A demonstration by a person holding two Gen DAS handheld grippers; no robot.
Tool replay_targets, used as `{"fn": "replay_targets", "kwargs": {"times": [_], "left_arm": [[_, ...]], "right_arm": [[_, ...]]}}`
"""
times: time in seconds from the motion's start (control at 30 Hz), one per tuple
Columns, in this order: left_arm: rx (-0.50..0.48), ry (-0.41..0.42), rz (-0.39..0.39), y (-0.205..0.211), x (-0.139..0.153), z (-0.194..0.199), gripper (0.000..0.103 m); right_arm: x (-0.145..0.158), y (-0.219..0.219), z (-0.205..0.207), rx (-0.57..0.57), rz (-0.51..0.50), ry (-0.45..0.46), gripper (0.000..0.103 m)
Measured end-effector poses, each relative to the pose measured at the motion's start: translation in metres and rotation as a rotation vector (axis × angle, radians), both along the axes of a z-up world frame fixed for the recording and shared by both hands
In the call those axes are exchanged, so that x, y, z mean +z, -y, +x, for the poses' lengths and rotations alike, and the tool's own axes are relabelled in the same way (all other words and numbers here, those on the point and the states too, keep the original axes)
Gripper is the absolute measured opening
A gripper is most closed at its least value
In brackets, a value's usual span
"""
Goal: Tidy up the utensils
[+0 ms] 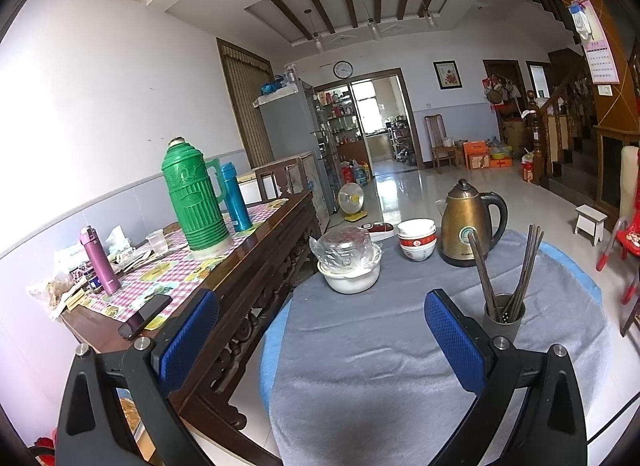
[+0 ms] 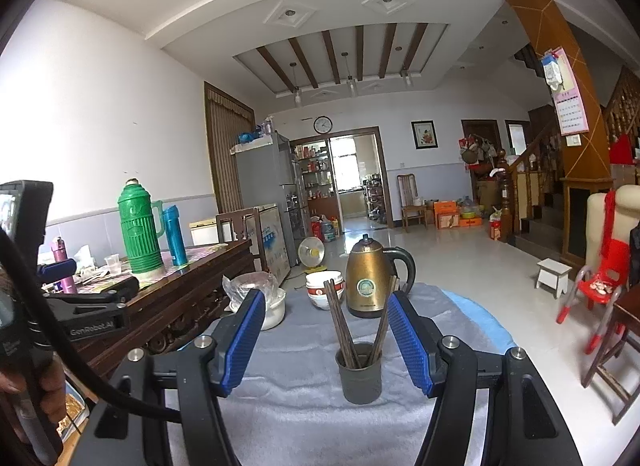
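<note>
**Tools released; chopsticks in cup**

The right tool [image 2: 328, 346] stood released, its blue pads either side of the cup [image 2: 359, 372] at lower centre of the right wrist view, not touching it. The cup stood upright on the grey-clothed bench [image 2: 288, 398], holding the chopsticks [image 2: 340, 320], which leaned apart. The left tool [image 1: 320, 346] was likewise released and empty; in its view the cup [image 1: 503, 317] sat just beyond the right pad. Behind stood a kettle [image 2: 366, 280], stacked bowls [image 2: 322, 290] and a pot [image 1: 350, 274].

Past my claw a bronze kettle [image 2: 366, 278] stands far on the grey cloth [image 2: 304, 394]; left, a green thermos [image 2: 140, 229] beside a blue flask [image 2: 176, 236].
</note>
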State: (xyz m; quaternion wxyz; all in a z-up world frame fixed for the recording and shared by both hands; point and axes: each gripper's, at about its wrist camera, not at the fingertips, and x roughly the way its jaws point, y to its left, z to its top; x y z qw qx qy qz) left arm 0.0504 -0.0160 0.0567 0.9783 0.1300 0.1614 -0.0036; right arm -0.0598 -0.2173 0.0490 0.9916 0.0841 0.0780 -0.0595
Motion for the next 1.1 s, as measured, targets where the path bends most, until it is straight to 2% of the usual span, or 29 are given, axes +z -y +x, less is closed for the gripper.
{"fn": "replay_targets", "kwargs": {"times": [0.5, 0.73, 0.97, 1.1], "left_arm": [[-0.051, -0.011, -0.003, 0.025, -0.001, 0.016, 0.102], [-0.090, -0.016, -0.004, 0.036, -0.003, 0.021, 0.102], [-0.118, -0.059, -0.010, 0.041, -0.013, 0.037, 0.102], [-0.126, -0.133, -0.045, 0.041, -0.034, 0.066, 0.102]], "right_arm": [[0.000, 0.009, 0.019, -0.020, -0.014, 0.015, 0.067], [-0.007, 0.020, 0.028, -0.039, 0.008, -0.007, 0.067], [-0.015, 0.028, 0.041, -0.055, 0.017, -0.030, 0.067], [-0.028, 0.036, 0.055, -0.072, 0.034, -0.067, 0.067]]}}
